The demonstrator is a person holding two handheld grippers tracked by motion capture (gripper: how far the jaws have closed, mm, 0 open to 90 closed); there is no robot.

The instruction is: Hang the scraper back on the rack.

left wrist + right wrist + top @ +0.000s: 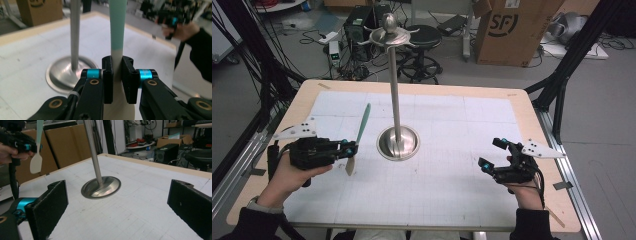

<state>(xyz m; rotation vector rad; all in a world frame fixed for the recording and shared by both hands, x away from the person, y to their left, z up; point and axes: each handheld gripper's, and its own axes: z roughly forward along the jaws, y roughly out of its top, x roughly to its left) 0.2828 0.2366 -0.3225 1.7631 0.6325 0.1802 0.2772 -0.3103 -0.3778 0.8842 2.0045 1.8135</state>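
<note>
My left gripper [117,75] is matt black plastic with glossy blue metallic collars and brass-coloured rivets, and its jaws clamp a spatula [359,139] of smooth, matt, rubbery-looking material, mint green along the handle and cream at the blade. Just beside the spatula stands a metal stand [397,100], its pole brushed and satin, its round base [101,187] polished enough to catch streaks of light. Under the base lies a white mat [432,170], matt and papery, printed with a faint grid, on a table [532,117] edged in pale, smooth wood. My right gripper [117,207] has jaws faced with rough, grainy black pads.
</note>
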